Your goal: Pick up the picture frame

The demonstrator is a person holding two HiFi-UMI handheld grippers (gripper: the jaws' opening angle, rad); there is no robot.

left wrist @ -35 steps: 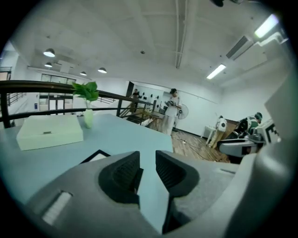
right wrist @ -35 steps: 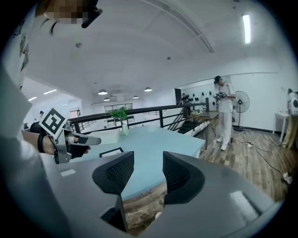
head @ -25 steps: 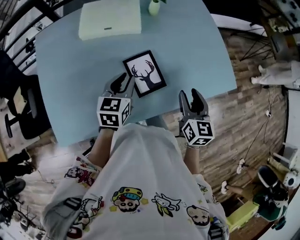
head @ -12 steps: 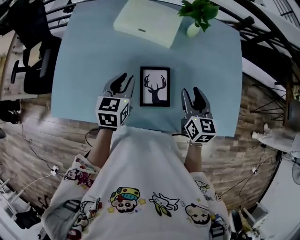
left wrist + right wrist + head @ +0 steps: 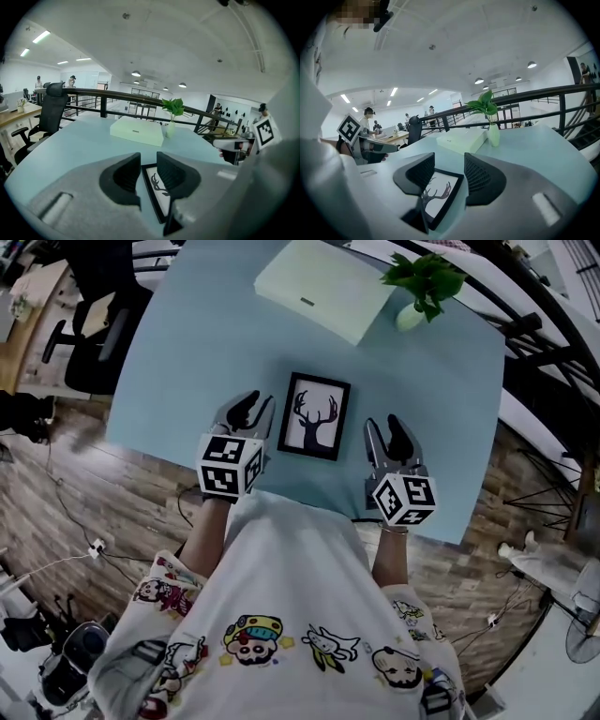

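A black picture frame [image 5: 317, 416] with a deer-antler print lies flat on the light blue table [image 5: 187, 362], near its front edge. My left gripper [image 5: 247, 410] hovers just left of the frame, jaws open and empty. To the frame's right my right gripper [image 5: 390, 432] is also open, holding nothing. In the left gripper view the frame [image 5: 157, 187] shows below and right of the left gripper [image 5: 148, 161]. In the right gripper view the frame [image 5: 440, 197] lies low, between and left of the parted jaws of the right gripper [image 5: 449, 166].
A flat white box [image 5: 323, 289] lies at the table's far side, with a potted plant [image 5: 424, 277] in a white vase [image 5: 410, 317] to its right. An office chair [image 5: 94, 343] stands left of the table. Railings and wood floor surround it.
The head view has swung round, so the frame now looks nearly upright. My right gripper came in from beyond the table's edge to the frame's right side. The left gripper stays beside the frame.
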